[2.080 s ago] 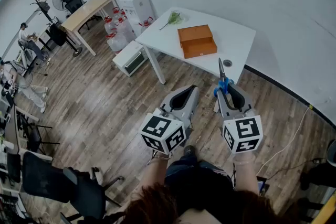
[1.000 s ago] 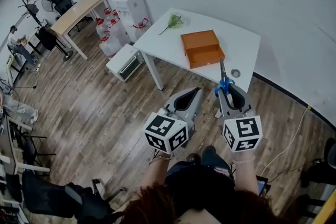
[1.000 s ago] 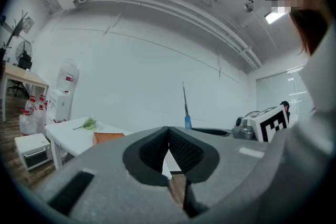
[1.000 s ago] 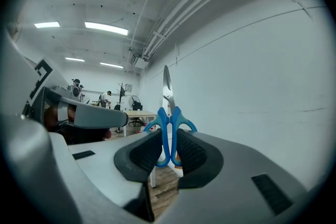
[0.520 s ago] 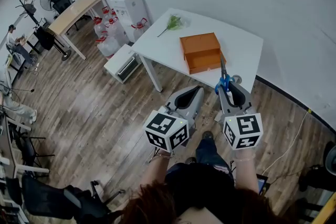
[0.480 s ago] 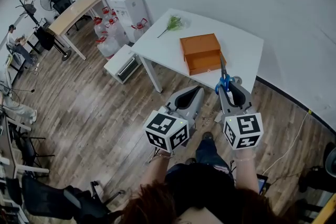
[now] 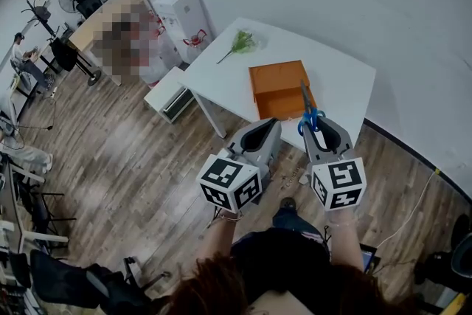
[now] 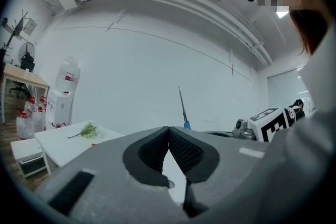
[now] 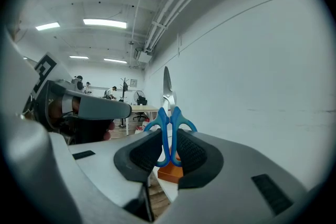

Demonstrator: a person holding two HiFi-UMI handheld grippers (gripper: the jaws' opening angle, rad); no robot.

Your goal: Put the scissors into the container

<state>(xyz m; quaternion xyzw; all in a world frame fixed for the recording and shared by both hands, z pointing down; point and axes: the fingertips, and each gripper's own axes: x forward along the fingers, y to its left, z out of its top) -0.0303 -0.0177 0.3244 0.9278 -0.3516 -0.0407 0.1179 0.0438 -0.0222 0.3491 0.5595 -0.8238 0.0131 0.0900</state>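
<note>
Blue-handled scissors (image 7: 310, 117) stand blades-up in my right gripper (image 7: 319, 124), which is shut on their handles. The right gripper view shows the handles (image 9: 169, 131) pinched between the pads, with the steel blades pointing up past the jaws. The orange open-topped container (image 7: 276, 89) lies on the white table (image 7: 339, 77); the scissors' blades overlap its right edge in the head view. A corner of the container (image 9: 170, 173) shows below the jaws. My left gripper (image 7: 266, 125) is held to the left, shut and empty (image 8: 168, 129), just short of the table's front edge.
A green plant sprig (image 7: 237, 44) lies at the table's far left corner. A water dispenser (image 7: 179, 2), water jugs and a low white cabinet (image 7: 168, 89) stand left of the table. A white wall runs behind it. Wooden floor lies below.
The person has walked up to the table. Both grippers are now closer to the orange container, and the scissors' blades have come over its right edge. The grip is unchanged.
</note>
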